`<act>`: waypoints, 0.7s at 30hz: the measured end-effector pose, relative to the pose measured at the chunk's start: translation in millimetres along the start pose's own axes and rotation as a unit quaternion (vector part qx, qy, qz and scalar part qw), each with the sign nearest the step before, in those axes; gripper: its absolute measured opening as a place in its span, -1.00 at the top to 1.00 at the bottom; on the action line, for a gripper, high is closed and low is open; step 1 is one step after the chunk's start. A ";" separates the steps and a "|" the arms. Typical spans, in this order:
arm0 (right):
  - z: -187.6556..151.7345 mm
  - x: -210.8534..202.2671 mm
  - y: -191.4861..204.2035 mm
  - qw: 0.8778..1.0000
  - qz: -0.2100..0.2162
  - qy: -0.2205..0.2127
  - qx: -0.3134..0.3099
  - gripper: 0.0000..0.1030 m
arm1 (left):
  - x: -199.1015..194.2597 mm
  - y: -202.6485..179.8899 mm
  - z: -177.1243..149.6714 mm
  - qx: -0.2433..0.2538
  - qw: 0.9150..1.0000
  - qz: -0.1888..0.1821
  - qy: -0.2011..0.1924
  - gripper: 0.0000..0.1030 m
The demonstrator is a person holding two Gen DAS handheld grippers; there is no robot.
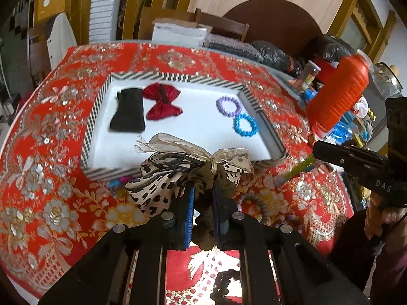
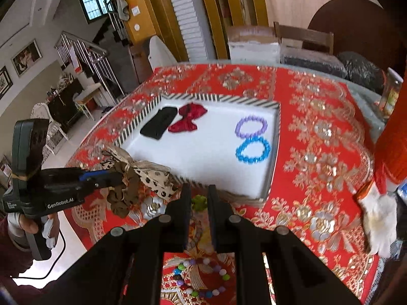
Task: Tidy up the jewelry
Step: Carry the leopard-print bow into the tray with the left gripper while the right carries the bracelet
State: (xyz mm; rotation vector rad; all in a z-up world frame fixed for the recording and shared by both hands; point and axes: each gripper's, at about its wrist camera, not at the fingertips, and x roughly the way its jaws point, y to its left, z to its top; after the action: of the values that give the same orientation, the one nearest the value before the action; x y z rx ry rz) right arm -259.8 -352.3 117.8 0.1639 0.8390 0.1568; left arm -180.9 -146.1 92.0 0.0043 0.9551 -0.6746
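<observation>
We have the left claw (image 1: pixel 203 190) clamped on a leopard-print hair bow (image 1: pixel 162 185) with a sheer gold ribbon and brown scrunchie, lifted just before the striped tray (image 1: pixel 98 106). Our right claw (image 2: pixel 199 198) pinches a green beaded strand (image 2: pixel 199 202) over the red counter (image 2: pixel 318 139).

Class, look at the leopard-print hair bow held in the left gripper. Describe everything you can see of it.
The cream fabric hair bow with black leopard-style spots is soft and crumpled, its loops drooping. A sheer beige ribbon is tied at its centre, and an olive-brown ruffled scrunchie hangs below. The left gripper is shut on the middle, holding it off the red floral tablecloth, just in front of the white tray with a striped rim.
</observation>
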 end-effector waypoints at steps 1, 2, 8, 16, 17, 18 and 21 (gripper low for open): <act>3.0 -2.1 0.3 1.000 -0.001 -0.003 -0.001 0.75 | -2.3 0.2 2.7 0.001 1.000 0.002 -0.005 0.86; 4.8 -3.6 0.3 1.000 -0.002 -0.006 -0.002 0.75 | -3.3 0.7 5.7 0.000 1.000 0.003 -0.008 0.86; 17.4 -10.0 1.5 1.000 -0.008 -0.018 -0.010 0.75 | -13.0 7.6 23.3 -0.004 0.999 0.016 -0.030 0.86; 34.7 -9.9 -1.0 0.999 -0.017 -0.027 -0.011 0.75 | -10.8 16.9 47.9 -0.003 0.998 0.039 -0.045 0.86; 37.1 -8.9 -0.9 0.999 -0.020 -0.028 -0.012 0.75 | -9.4 17.7 49.1 -0.003 0.998 0.042 -0.045 0.86; 39.6 -7.4 -1.0 0.999 -0.024 -0.029 -0.013 0.75 | -7.6 18.8 50.8 -0.003 0.998 0.044 -0.044 0.86; 45.1 -2.8 -2.3 0.999 -0.024 -0.030 -0.010 0.75 | -1.9 21.0 53.9 -0.003 0.998 0.051 -0.043 0.86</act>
State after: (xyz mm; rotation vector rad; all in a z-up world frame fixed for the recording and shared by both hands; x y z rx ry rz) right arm -227.7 -358.8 149.1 0.1293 0.7818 0.1141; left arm -130.0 -144.0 119.5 0.0184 0.8672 -0.5739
